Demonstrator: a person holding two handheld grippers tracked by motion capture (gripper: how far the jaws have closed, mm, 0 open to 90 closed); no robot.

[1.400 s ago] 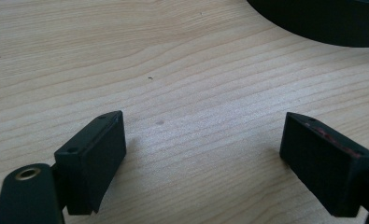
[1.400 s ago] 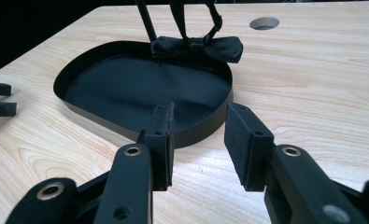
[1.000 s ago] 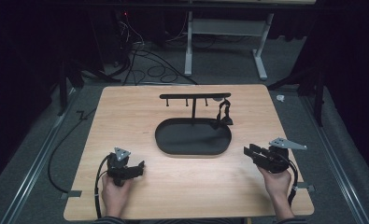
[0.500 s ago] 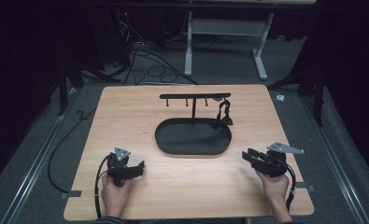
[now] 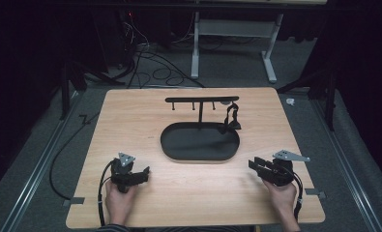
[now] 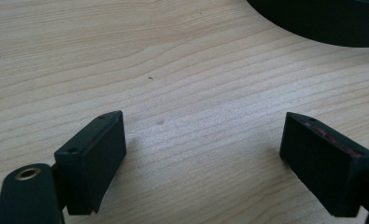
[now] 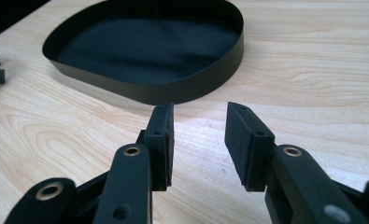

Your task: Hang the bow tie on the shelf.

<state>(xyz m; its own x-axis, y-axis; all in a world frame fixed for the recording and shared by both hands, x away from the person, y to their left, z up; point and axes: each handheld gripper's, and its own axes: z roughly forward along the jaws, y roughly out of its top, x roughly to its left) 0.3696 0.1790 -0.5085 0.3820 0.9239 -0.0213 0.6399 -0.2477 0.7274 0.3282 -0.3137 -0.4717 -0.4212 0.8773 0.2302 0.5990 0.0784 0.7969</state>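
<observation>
Both of your grippers rest low on the wooden surface point(image 5: 145, 116), nothing between the jaws. Left gripper point(image 6: 203, 154): jaws wide apart over bare wood. Right gripper point(image 7: 198, 140): jaws partly apart, pointing at the black oval tray point(image 7: 173, 86) just ahead, not touching.

Nothing here can be read: no lettering, label, brand mark or number shows on the wooden counter point(image 5: 145, 116), on the black oval tray point(image 5: 171, 145) or on the stand point(image 5: 201, 99) rising from the tray's far side. The two grippers are plain black as well, with only bare screw holes and brass rivets on them.
</observation>
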